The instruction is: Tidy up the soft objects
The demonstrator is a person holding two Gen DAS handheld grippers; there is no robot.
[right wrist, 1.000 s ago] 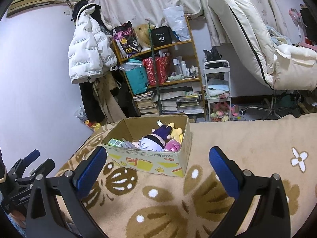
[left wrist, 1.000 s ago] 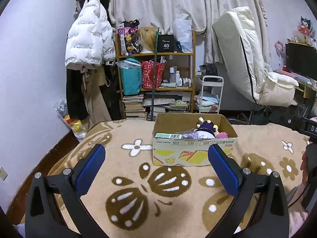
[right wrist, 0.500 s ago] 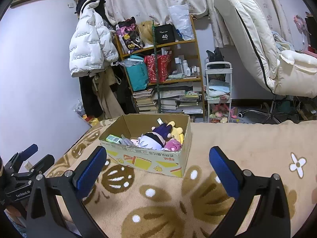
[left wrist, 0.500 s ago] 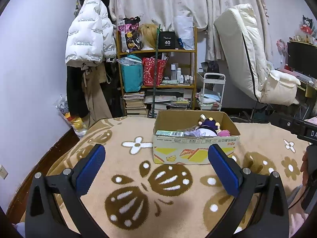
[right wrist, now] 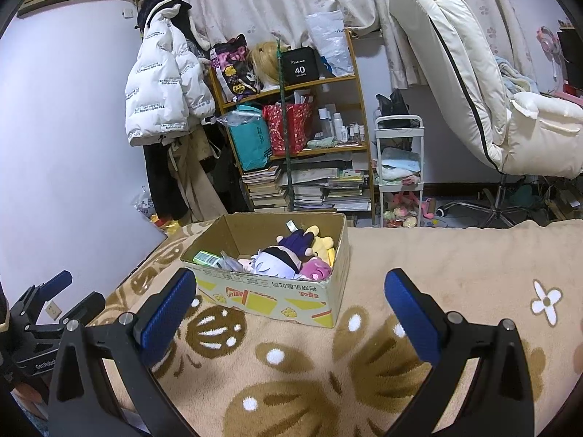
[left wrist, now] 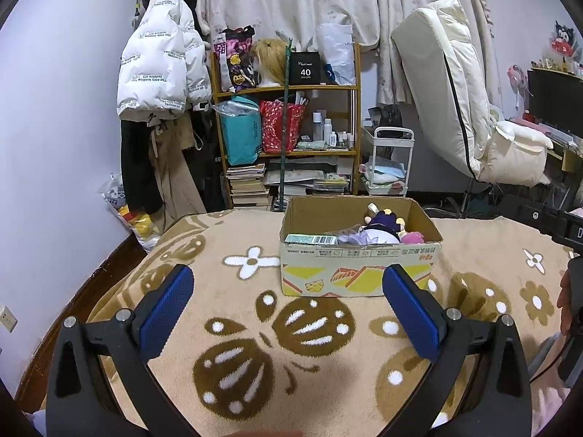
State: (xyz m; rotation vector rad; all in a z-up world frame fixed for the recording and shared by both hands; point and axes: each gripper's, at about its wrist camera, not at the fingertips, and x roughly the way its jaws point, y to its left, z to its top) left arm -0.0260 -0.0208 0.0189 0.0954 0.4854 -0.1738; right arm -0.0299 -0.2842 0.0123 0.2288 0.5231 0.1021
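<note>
Both tools were spread wide and carried nothing. The left hand-held gripper (left wrist: 288, 307) hung over the tan blanket (left wrist: 255, 327) with its brown beetle and flower pattern, its blue pads apart on either side of the view, and the right hand-held gripper (right wrist: 289, 309) was the same, jaws fully parted above the bedding.

Ahead of both stood the cardboard box (right wrist: 269, 298), open at the top, resting on the blanket. Inside it lay the soft toys: a white-and-purple plush doll (right wrist: 280, 258), a yellow plush (right wrist: 322, 244) behind it and a pink plush (right wrist: 315, 269) against the right wall. A green packet (right wrist: 206, 258) and some crinkled plastic sat at the left end of the box.

From where things stood, the trouble I would expect was in the reach. The toys were heaped together, so wide jaws coming down could close on two at once, or catch a tag or the plastic rather than a body. The box was light card on a soft, yielding blanket; a pad knocking its rim could push or tip it. The packet was no soft thing and could be picked by mistake.
</note>
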